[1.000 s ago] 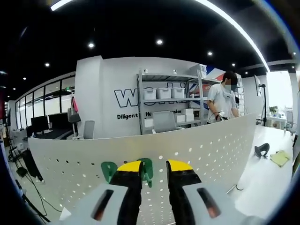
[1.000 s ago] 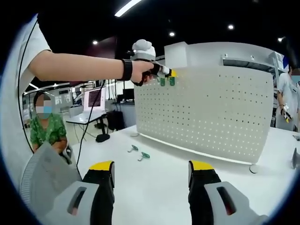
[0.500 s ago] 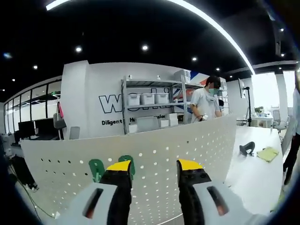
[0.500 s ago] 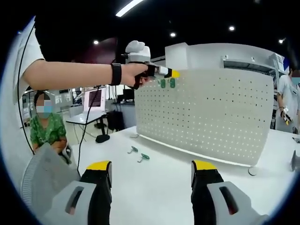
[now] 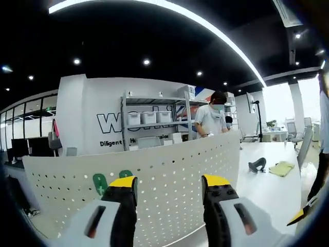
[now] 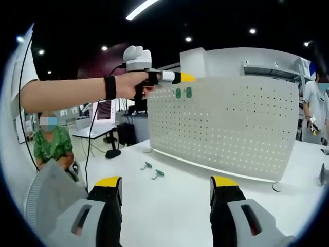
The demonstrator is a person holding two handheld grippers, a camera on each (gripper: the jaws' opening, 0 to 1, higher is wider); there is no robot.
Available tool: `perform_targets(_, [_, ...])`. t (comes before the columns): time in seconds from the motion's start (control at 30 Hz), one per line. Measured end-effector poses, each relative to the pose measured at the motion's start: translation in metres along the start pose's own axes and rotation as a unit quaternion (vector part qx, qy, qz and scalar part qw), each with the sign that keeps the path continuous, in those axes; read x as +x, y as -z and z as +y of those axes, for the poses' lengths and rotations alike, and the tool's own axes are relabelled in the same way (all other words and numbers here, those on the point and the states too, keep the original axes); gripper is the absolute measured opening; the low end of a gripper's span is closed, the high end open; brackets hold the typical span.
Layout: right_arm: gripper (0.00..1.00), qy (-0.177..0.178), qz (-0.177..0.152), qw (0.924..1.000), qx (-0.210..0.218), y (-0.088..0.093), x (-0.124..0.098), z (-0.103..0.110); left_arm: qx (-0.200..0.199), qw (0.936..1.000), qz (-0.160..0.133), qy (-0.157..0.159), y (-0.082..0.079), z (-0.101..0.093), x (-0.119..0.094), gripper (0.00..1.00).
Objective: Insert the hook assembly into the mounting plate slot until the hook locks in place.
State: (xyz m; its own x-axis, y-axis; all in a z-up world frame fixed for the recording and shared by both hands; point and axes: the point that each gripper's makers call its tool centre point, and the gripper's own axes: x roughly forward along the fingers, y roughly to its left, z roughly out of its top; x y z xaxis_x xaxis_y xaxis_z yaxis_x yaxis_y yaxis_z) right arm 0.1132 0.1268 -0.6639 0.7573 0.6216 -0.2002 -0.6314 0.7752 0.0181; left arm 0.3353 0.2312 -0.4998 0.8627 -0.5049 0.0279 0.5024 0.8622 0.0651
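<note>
Two green hooks (image 5: 99,182) hang side by side on the upright white perforated plate (image 5: 175,170), near its top edge. My left gripper (image 5: 168,181) stands open just back from them, nothing between its yellow-tipped jaws. In the right gripper view the same hooks (image 6: 183,92) show on the plate (image 6: 231,123), with the left gripper (image 6: 182,77) held by a hand just up and left of them. Two loose hooks (image 6: 152,169) lie on the white table (image 6: 169,200). My right gripper (image 6: 165,181) is open and low over the table, well in front of the plate.
A person stands at the shelving (image 5: 149,121) behind the plate. Another person in green (image 6: 50,141) sits at the left. A black object (image 5: 256,165) and a yellow-green pad (image 5: 280,168) lie on the table to the plate's right. The plate's round foot (image 6: 277,185) rests on the table.
My left gripper has drawn back from the plate and its jaws have spread wider, leaving the green hooks hanging on the plate. The right gripper has stayed put.
</note>
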Motion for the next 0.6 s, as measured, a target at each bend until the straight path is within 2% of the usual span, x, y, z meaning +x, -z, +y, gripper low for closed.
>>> perform_targets(0.13, [0.71,0.002,-0.002,1.0000,-0.002,-0.001,0.000,-0.001,-0.006,0.9999,-0.007,0.008,-0.001,-0.003,-0.010,0.55])
perform_targets(0.23, [0.71,0.004,-0.004,1.0000,-0.003,-0.003,0.000,-0.002,-0.006,0.9995,-0.017,0.025,-0.002,-0.009,-0.017,0.55])
perform_targets(0.27, [0.71,0.004,-0.003,1.0000,-0.002,-0.003,0.000,-0.002,-0.010,0.9990,-0.020,0.040,-0.001,-0.014,-0.019,0.56])
perform_targets(0.37, [0.71,0.004,-0.002,1.0000,-0.005,-0.004,0.000,-0.002,0.004,0.9992,-0.003,0.040,0.008,-0.015,-0.025,0.61])
perform_targets(0.6, [0.71,0.005,-0.001,1.0000,-0.007,-0.004,0.001,0.000,0.006,0.9986,-0.005,0.053,0.018,-0.019,-0.043,0.60])
